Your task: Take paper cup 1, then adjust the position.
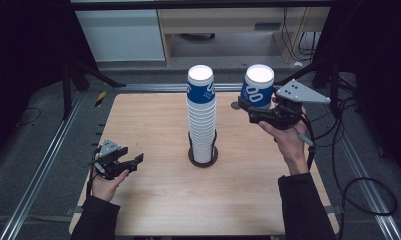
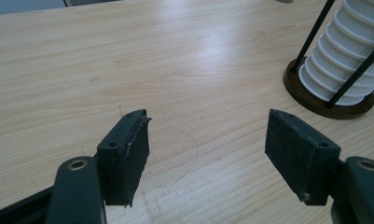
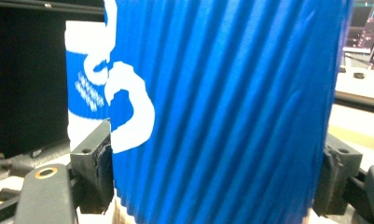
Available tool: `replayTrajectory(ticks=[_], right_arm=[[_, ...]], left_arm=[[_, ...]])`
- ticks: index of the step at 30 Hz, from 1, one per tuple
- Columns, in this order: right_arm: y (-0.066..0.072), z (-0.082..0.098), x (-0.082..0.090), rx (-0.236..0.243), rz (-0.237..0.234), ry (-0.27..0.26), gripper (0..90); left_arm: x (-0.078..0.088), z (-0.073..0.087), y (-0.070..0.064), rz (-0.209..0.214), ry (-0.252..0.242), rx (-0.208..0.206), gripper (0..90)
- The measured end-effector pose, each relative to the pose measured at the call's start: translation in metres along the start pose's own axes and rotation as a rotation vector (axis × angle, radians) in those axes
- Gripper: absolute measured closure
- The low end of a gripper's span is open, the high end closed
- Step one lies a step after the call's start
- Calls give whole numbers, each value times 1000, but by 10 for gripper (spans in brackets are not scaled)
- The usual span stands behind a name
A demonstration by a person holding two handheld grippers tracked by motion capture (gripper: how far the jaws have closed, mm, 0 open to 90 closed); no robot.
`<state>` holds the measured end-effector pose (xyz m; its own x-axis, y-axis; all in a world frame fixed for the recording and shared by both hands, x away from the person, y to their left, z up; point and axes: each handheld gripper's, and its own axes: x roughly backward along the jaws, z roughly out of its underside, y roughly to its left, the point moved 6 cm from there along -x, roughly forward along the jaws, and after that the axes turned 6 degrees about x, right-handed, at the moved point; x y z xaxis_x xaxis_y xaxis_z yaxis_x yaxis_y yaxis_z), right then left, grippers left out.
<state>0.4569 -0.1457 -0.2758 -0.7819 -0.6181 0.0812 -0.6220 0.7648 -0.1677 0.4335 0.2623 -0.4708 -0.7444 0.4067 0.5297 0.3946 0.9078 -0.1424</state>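
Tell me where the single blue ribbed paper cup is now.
In the high view, the blue ribbed paper cup is clamped in the right gripper, right of the cup stack.

A light wooden table (image 1: 153,190) is set on a grey floor (image 1: 43,130), and metal rails (image 1: 38,165) are laid along both of its sides. Behind it, a white cabinet (image 1: 120,35) and a pale wooden desk (image 1: 228,25) are placed against the far side. Black cables (image 1: 358,165) are strewn over the floor at the right. The left and right edges are left in darkness, while the tabletop is evenly lit.
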Motion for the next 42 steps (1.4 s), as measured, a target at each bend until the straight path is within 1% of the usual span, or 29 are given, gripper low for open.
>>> replayTrajectory(ticks=[5, 10, 14, 18, 19, 23, 24, 25, 26, 29, 30, 33, 34, 38, 39, 40, 42], right_arm=[[2, 21, 8, -10, -11, 19, 199], [8, 50, 16, -14, -49, 55, 198], [14, 71, 17, -11, -83, 95, 198], [19, 88, 17, -14, -109, 115, 198], [21, 92, 17, -21, -117, 117, 198], [25, 102, 16, -19, -127, 130, 197], [27, 106, 16, -22, -136, 139, 198], [28, 109, 16, -13, -140, 150, 198], [30, 112, 16, -8, -140, 143, 198], [34, 121, 16, -13, -162, 143, 197], [37, 126, 15, 1, -171, 163, 197], [41, 131, 14, -2, -196, 168, 197], [42, 134, 13, 5, -200, 177, 198], [52, 144, 6, 34, -239, 224, 197], [55, 145, 5, 35, -248, 223, 197], [60, 146, 4, 43, -267, 226, 197], [66, 147, 2, 58, -285, 231, 197]], left_arm=[[0, -1, -4, 12, -1, -11, 298], [0, -1, -7, 22, -1, -15, 296], [2, -3, -11, 31, -6, -20, 295], [4, -5, -17, 42, -10, -34, 294], [4, -5, -18, 43, -14, -37, 295], [5, -6, -22, 55, -14, -48, 293], [5, -6, -23, 58, -12, -50, 292], [5, -6, -24, 60, -11, -52, 291], [4, -6, -25, 63, -9, -54, 290], [3, -6, -30, 73, 1, -63, 280], [3, -6, -31, 76, 1, -66, 267], [3, -6, -35, 93, 7, -70, 253], [3, -6, -37, 97, 6, -74, 253], [5, -7, -45, 123, 17, -94, 239], [5, -7, -48, 132, 17, -98, 237], [6, -8, -50, 135, 18, -103, 233], [7, -9, -55, 147, 13, -111, 232]])
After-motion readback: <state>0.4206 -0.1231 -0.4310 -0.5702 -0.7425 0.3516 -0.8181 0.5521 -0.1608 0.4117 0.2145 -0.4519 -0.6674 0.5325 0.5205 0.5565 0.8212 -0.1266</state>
